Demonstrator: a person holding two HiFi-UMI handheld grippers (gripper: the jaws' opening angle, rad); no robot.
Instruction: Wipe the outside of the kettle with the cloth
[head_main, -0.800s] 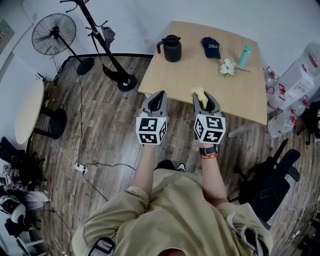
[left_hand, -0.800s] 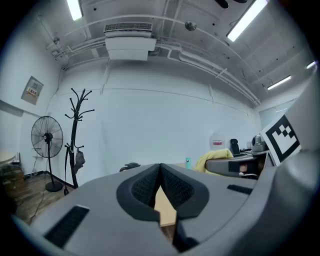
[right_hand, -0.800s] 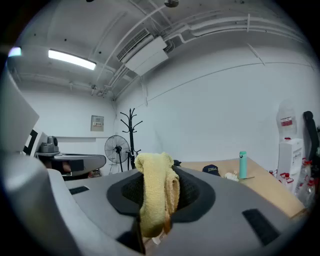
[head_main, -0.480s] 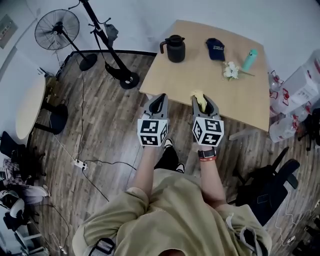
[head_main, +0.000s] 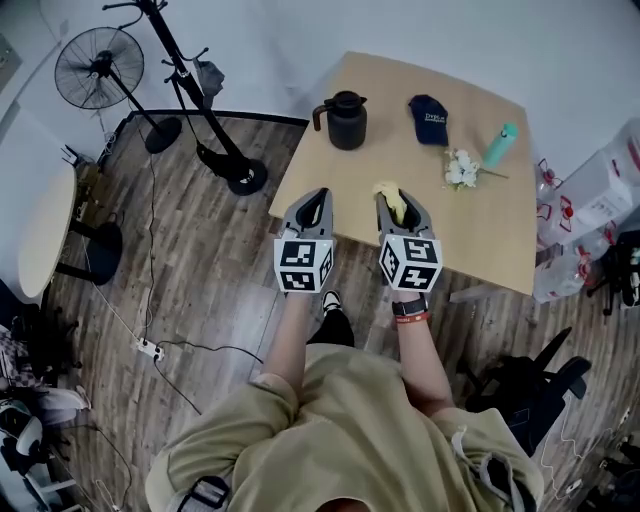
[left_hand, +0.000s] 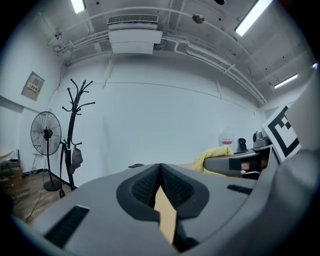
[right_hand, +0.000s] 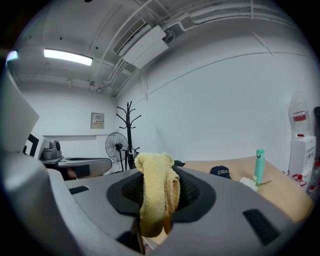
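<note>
Far left: a black pedestal fan (head_main: 98, 65) stands on the wood-plank floor, and a black coat stand (head_main: 233, 177) stands just right of it.
Left claw: the left gripper (head_main: 318, 193) hovers at the near left edge of the light wooden table (head_main: 490, 230). Its jaws are pressed together with nothing between them.
Kettle: the black lidded kettle with a side handle (head_main: 346, 122) stands upright at the far left of the table. It is beyond both grippers and apart from them.
Right claw: the right gripper (head_main: 392, 192) is level with the left one, over the near part of the table. Its jaws are clamped on a yellow terry cloth (right_hand: 154, 197), which bunches above the tips and hangs down between them.
Cap: a dark blue cap (head_main: 428, 117) lies on the far side, right of the kettle.
Flowers: a small bunch of white flowers (head_main: 459, 168) lies to the right of the cloth.
Bottle: a teal bottle (head_main: 503, 143) stands upright at the far right, next to the flowers.
</note>
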